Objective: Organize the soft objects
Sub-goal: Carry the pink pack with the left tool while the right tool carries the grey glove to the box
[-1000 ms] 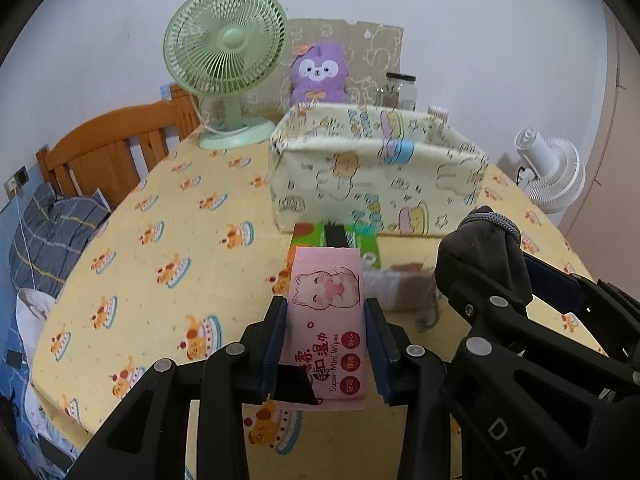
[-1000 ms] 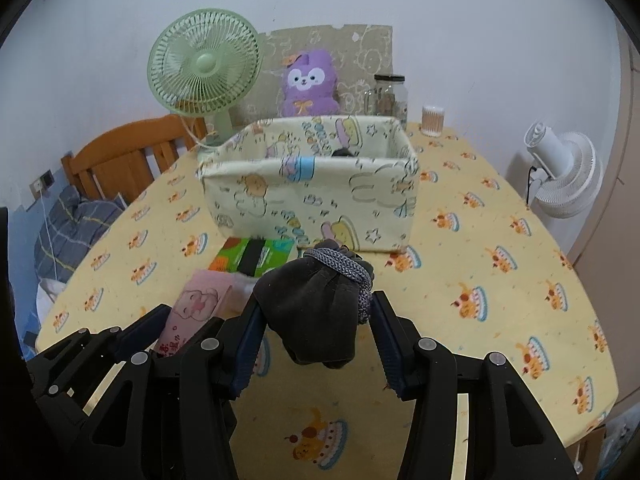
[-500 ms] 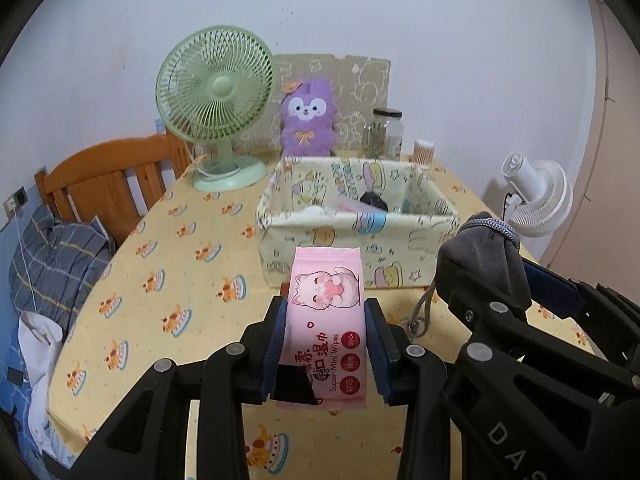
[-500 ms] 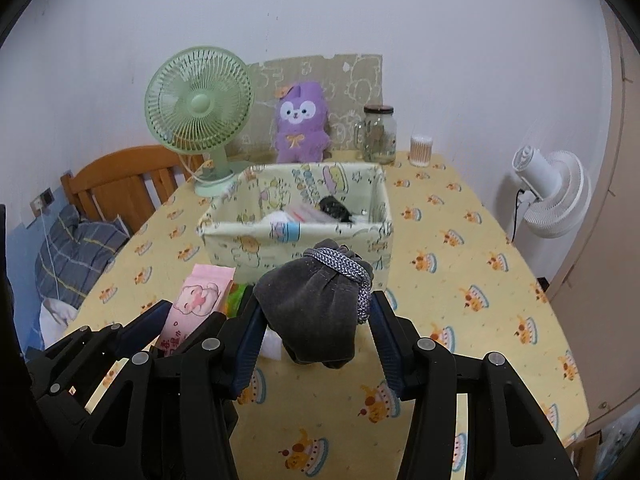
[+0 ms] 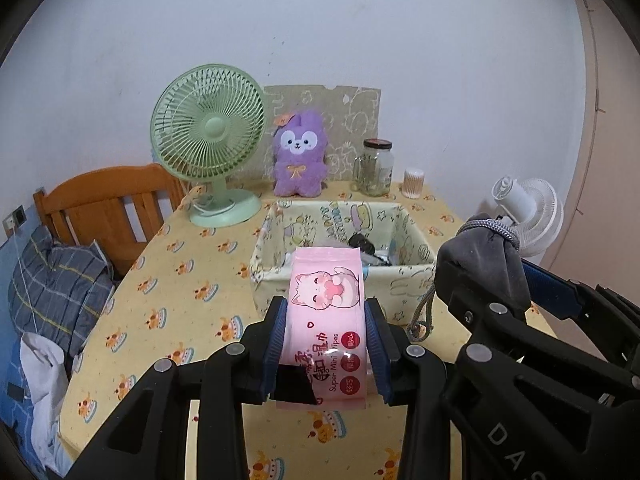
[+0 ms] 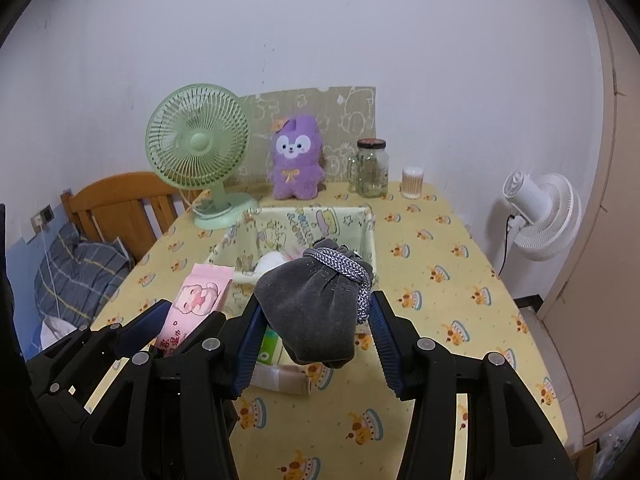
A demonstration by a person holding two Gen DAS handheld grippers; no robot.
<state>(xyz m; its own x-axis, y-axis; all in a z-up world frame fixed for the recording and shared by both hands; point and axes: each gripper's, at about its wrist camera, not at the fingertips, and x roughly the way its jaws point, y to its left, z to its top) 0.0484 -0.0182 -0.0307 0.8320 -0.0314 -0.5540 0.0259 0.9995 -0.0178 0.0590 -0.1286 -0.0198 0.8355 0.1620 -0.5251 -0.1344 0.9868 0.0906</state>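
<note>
My left gripper (image 5: 325, 322) is shut on a pink pack of wet wipes (image 5: 326, 320), held in the air in front of the cream cartoon-print fabric bin (image 5: 276, 272). My right gripper (image 6: 314, 320) is shut on a dark grey drawstring pouch (image 6: 316, 304), held up beside the left one; the pouch also shows in the left wrist view (image 5: 480, 260). The bin (image 6: 360, 240) holds a dark item (image 5: 362, 242) and a white one (image 6: 270, 260). A green pack (image 6: 270, 346) and a pale pack (image 6: 280, 378) lie on the table under the pouch.
The yellow-clothed table (image 5: 180, 280) carries a green fan (image 5: 208, 136), a purple plush (image 5: 300, 152), a glass jar (image 5: 374, 166) and a cotton-swab tub (image 5: 414, 178) at the back. A wooden chair (image 5: 108, 204) with folded cloth stands left. A white fan (image 6: 540, 216) stands right.
Both grippers have risen and drawn back from the table with their objects still held. The bin now sits lower in view and its inside shows.
</note>
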